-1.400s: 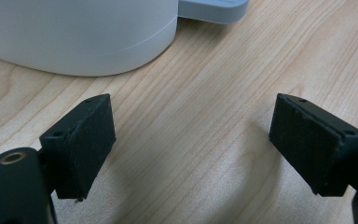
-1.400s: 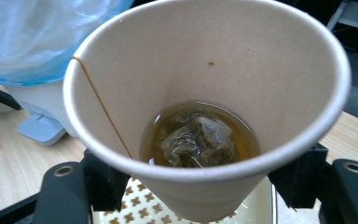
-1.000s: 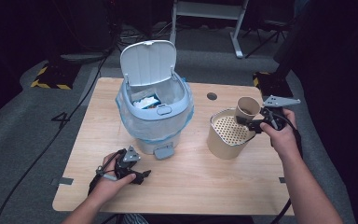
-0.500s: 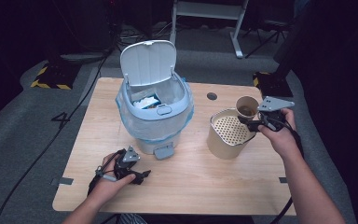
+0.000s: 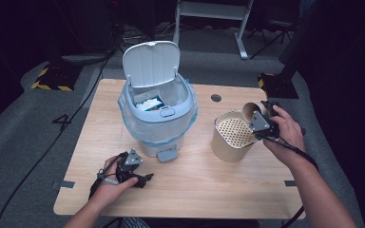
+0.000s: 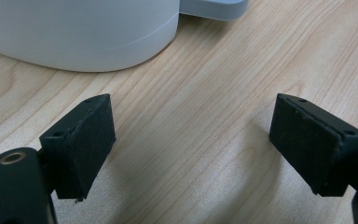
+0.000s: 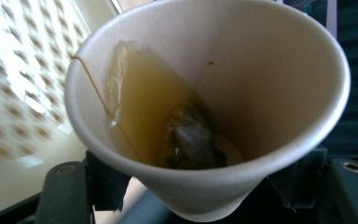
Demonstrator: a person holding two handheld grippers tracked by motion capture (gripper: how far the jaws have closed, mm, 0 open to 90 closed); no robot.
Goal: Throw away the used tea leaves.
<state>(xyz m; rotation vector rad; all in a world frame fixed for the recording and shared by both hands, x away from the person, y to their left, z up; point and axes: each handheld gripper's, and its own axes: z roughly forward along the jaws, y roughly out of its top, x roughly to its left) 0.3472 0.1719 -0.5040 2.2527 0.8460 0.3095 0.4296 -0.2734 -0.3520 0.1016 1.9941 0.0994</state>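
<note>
One paper cup point(image 7: 205, 107), one wet teabag point(image 7: 168, 126) inside, clamped by right gripper point(image 5: 262, 122); left gripper point(image 6: 191, 149) gapes at seven o'clock on woodgrain tabletop point(image 5: 209, 185).

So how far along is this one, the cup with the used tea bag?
Done: the bin lid stands open, and the right gripper has the paper cup clamped and tipped over the perforated strainer. In hand: the wet tea bag is inside the cup. Left, probably: binning bag and cup. The left gripper rests open on the table.
</note>
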